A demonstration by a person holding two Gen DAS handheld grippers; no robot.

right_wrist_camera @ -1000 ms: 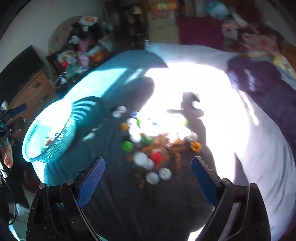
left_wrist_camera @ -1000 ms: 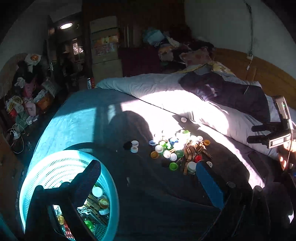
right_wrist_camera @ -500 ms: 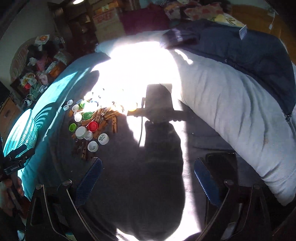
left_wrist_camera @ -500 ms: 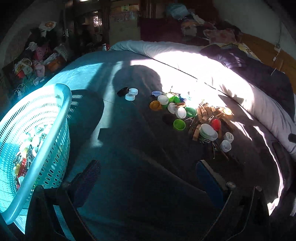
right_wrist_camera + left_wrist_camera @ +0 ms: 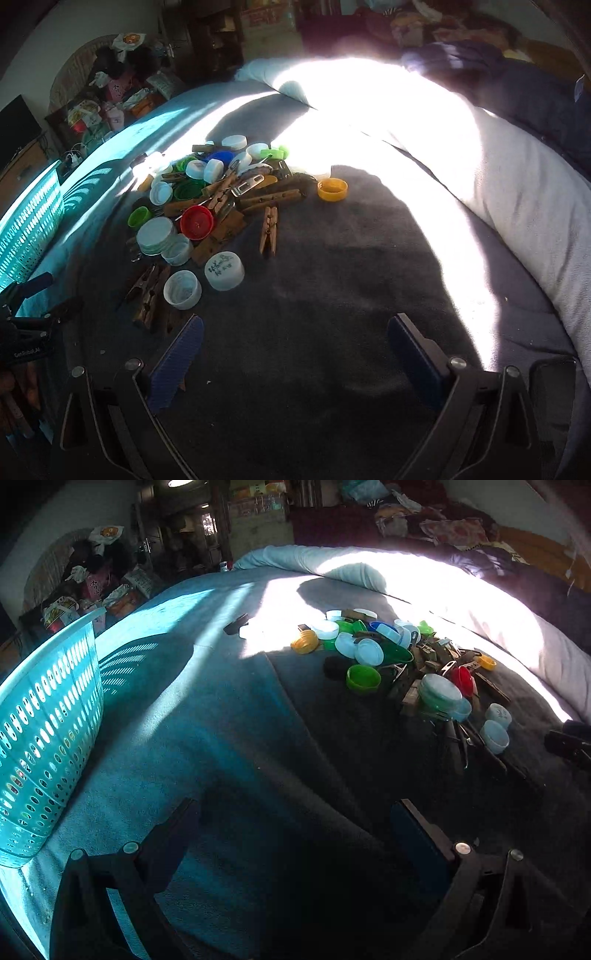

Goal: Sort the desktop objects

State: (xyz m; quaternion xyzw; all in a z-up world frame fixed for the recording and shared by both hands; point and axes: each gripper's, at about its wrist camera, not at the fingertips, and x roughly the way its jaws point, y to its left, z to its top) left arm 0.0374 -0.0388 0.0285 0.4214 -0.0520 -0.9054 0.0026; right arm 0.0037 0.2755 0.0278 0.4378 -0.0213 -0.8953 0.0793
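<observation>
both grippers are hanging over the dark bedspread point(image 5: 332, 295) with jaws spread wide and nothing between them: left gripper point(image 5: 295, 834), right gripper point(image 5: 295, 343). the pile of bottle caps and wooden clothespins point(image 5: 207, 206) is lying ahead and left of the right gripper, partly in sunlight. a white cap point(image 5: 183, 290) is sitting just beyond its left finger. the teal basket point(image 5: 44, 731) is standing at the left edge, well apart from the pile.

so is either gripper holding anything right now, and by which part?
Nothing held. Left gripper and right gripper both stand open over bare blanket, short of the pile of caps and clothespins.
</observation>
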